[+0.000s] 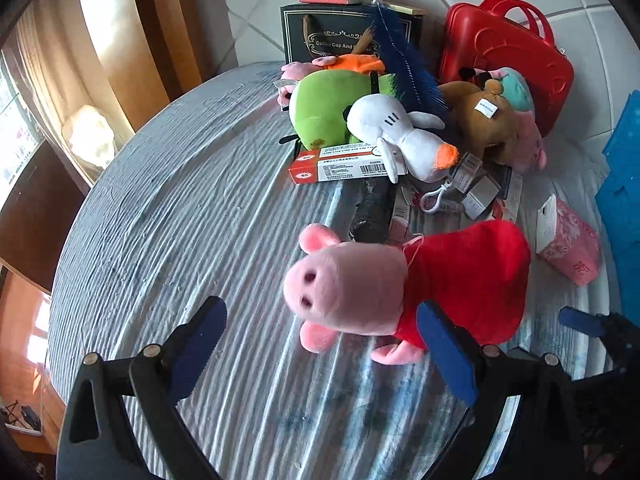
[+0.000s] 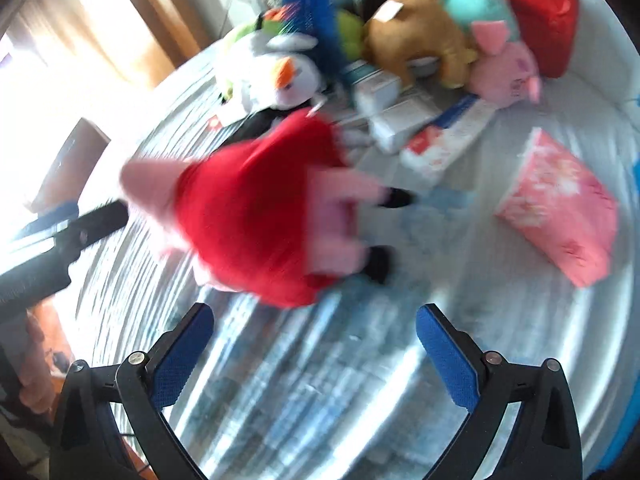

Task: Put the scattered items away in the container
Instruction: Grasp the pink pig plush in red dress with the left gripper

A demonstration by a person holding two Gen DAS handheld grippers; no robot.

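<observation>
A pink pig plush in a red dress point(image 1: 404, 284) lies on the round table point(image 1: 180, 200), right in front of my open left gripper point(image 1: 320, 344); its body lies just beyond the right finger point(image 1: 448, 356). In the blurred right wrist view the same plush point(image 2: 256, 208) lies just ahead of my open, empty right gripper point(image 2: 314, 344). Behind it lies a pile: a green plush point(image 1: 324, 108), a white plush point(image 1: 400, 136), a brown bear point(image 1: 484, 120), a pink pig plush point(image 2: 504, 68), a red-and-white box point(image 1: 340, 166) and small boxes point(image 1: 476, 192). A blue container's edge point(image 1: 624, 184) shows at the right.
A pink tissue pack point(image 1: 568, 248) lies at the table's right side. A red case point(image 1: 516, 52), a black gift box point(image 1: 344, 36) and a blue brush point(image 1: 404, 60) stand at the back. The right gripper's tip point(image 1: 580, 320) shows at the lower right of the left wrist view.
</observation>
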